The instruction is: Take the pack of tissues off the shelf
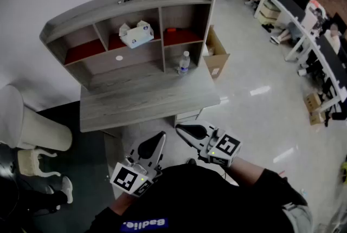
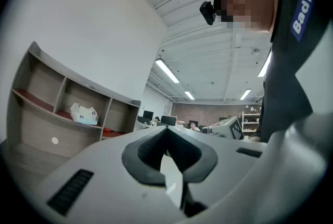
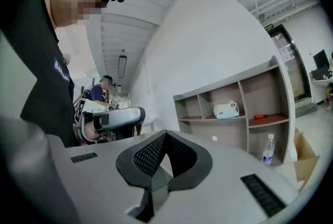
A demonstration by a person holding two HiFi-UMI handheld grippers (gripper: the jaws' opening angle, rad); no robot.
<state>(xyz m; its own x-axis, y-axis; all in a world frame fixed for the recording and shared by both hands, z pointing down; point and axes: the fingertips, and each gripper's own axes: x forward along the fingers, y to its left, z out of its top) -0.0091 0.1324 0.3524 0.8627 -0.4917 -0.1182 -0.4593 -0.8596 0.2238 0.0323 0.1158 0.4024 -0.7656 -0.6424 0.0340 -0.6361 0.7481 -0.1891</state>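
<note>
The pack of tissues (image 1: 136, 34), white with a pale blue side, lies in the middle upper compartment of the grey wooden shelf (image 1: 130, 1) that stands on a desk (image 1: 146, 99). The pack also shows far off in the left gripper view (image 2: 84, 113) and in the right gripper view (image 3: 226, 110). Both grippers are held low and close to the person's body, well short of the desk's front edge. My left gripper (image 1: 160, 136) points toward the desk, its jaws shut and empty (image 2: 165, 132). My right gripper (image 1: 180, 128) is beside it, also shut with nothing held (image 3: 165, 134).
A water bottle (image 1: 184, 63) stands in the lower right compartment, and a small red tool (image 1: 171, 30) lies on the shelf board above it. An open cardboard box (image 1: 216, 56) sits right of the desk, a white chair (image 1: 32, 129) at its left. Office desks with seated people line the far right.
</note>
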